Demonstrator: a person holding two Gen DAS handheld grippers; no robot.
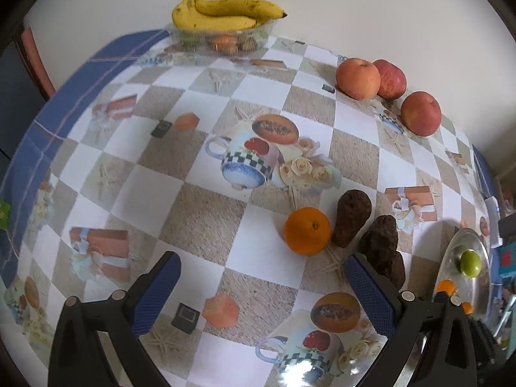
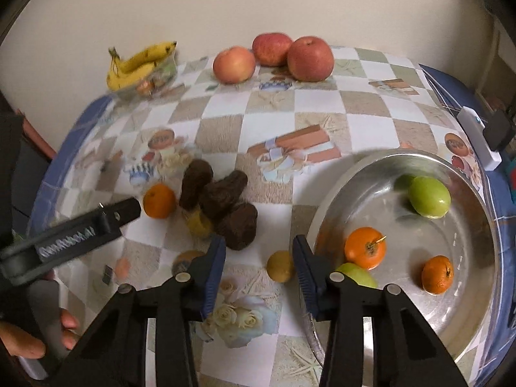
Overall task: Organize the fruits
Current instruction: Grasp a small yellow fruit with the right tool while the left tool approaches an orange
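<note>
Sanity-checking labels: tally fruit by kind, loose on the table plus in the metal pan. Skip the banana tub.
Apples: 3
Oranges: 3
Dark brown rough fruits: 3
Green fruits: 2
Small yellow fruits: 2
Total: 13

Checkered white-and-tan tabletop (image 1: 200,216); yellow bananas (image 1: 219,13), red apples (image 2: 309,59), an orange (image 1: 307,230) beside dark brown fruits (image 1: 351,222).

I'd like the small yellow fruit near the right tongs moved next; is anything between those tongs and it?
Nothing visible. The small yellow fruit lies on bare tablecloth just ahead of the right tongs, beside the metal bowl's rim. The brown fruits sit further left, apart.
</note>
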